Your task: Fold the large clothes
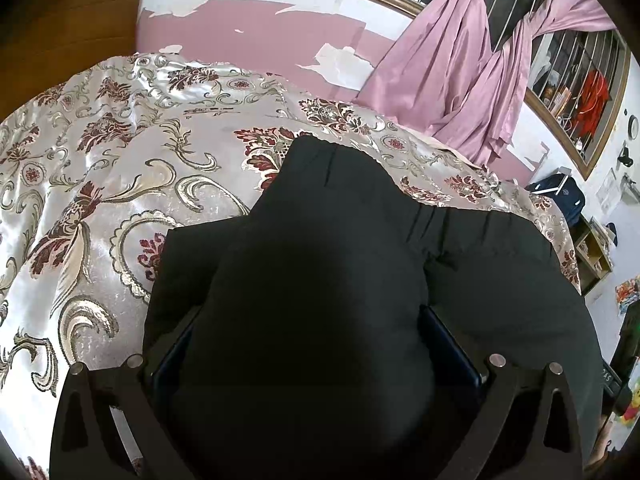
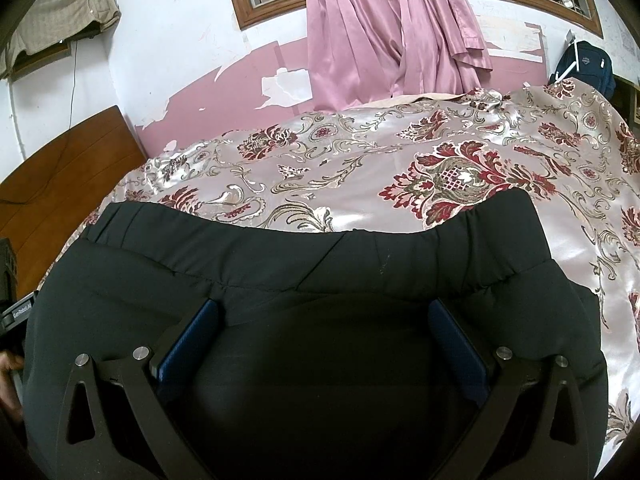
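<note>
Black trousers with an elastic waistband lie on a floral satin bedspread. In the left wrist view my left gripper stands wide, and a bulge of the black cloth fills the gap between its blue-padded fingers. In the right wrist view the trousers spread across the bedspread with the waistband towards the far side. My right gripper is also wide, with black cloth bunched between its blue pads. The fingertips of both are partly buried in fabric.
A wooden headboard stands at the left of the bed. Pink curtains hang from a barred window behind the bed. A dark backpack and shelves are at the right beyond the bed edge.
</note>
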A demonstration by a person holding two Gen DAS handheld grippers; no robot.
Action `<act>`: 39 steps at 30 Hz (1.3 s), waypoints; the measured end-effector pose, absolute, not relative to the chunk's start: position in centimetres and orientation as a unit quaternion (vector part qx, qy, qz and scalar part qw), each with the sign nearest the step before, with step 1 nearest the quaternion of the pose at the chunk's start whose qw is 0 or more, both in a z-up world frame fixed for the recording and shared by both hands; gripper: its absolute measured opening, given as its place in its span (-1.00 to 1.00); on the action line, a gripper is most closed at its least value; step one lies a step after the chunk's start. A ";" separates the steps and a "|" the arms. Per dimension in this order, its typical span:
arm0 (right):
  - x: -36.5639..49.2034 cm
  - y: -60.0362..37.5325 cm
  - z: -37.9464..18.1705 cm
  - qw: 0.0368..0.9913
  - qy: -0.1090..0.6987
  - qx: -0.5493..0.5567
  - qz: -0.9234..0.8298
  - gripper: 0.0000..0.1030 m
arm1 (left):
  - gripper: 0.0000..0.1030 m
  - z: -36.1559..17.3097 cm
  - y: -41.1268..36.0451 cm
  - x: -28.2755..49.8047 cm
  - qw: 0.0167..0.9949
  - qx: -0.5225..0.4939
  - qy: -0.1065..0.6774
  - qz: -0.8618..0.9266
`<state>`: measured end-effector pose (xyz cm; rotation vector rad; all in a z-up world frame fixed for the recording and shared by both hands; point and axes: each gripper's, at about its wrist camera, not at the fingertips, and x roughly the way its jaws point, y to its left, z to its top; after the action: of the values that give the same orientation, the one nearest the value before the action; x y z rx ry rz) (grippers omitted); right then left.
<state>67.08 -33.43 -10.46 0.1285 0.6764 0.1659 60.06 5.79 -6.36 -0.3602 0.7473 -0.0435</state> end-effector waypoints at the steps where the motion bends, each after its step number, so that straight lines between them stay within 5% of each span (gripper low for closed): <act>1: 67.1 -33.4 -10.4 0.938 0.331 0.062 0.081 0.98 | 1.00 -6.4 5.8 60.1 0.915 -0.175 0.363 -0.021; 28: 60.7 -41.6 -5.3 0.945 0.325 0.034 0.028 0.97 | 1.00 -4.0 12.1 56.0 0.914 -0.179 0.362 -0.016; 39: 61.2 -45.7 -9.7 0.908 0.400 0.115 0.043 0.97 | 1.00 -5.9 12.5 55.5 0.891 -0.153 0.413 -0.108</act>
<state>61.16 -45.67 -9.75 0.2364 0.8254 0.0880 55.54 12.49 -5.88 -0.3170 0.8574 -0.2235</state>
